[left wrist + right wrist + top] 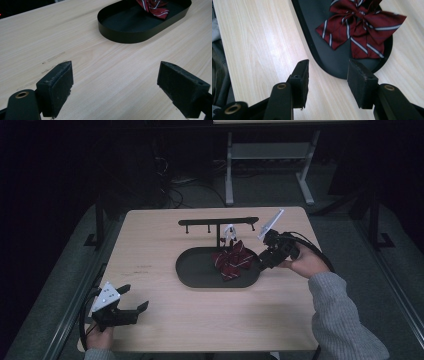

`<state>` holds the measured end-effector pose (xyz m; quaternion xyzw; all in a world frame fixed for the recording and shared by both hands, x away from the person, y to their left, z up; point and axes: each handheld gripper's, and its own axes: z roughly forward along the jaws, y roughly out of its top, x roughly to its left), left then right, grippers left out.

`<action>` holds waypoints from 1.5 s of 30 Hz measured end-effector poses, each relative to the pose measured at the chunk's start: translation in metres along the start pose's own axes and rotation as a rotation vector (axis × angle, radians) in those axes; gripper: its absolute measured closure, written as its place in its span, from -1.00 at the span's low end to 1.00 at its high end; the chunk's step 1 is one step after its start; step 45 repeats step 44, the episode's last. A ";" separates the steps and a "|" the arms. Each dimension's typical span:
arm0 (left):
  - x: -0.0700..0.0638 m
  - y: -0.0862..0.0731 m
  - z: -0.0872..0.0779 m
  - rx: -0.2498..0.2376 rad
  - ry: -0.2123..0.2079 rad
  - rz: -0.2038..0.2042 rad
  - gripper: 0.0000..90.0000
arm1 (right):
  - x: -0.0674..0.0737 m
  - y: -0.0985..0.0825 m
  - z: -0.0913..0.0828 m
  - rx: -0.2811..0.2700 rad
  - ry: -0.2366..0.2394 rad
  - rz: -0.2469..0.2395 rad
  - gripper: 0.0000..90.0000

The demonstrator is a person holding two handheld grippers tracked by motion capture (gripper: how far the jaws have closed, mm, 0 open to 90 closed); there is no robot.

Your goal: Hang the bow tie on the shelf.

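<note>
Light wood-grain table [165, 320], faint scuffs left of centre; dark room behind, white desk legs [229, 175] and cables on grey floor.

Black oval tray [195, 270] at table centre; dark red striped bow tie [232, 260] lying in its right end. Black rack with pegs [218, 222] just behind tray.

Left gripper [131, 300] at near-left corner: jaws spread wide, empty, above bare wood.

Right gripper [327, 77] at tray's right end: jaws partly apart, holding nothing, the tray rim seen between them, bow tie just beyond.

Small white object on rack: unclear. Bow tie's top edge cut off in right gripper view.
</note>
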<state>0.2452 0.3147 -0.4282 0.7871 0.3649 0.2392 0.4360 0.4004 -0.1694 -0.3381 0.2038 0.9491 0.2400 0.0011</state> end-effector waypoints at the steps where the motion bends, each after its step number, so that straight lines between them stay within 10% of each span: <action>1: 0.000 0.000 0.000 -0.001 0.000 -0.001 -0.71 | 0.000 -0.002 0.000 -0.005 -0.003 0.001 0.11; 45: -0.002 -0.003 0.005 0.005 -0.023 0.007 -0.71 | 0.049 -0.121 0.029 -0.101 0.006 0.123 0.03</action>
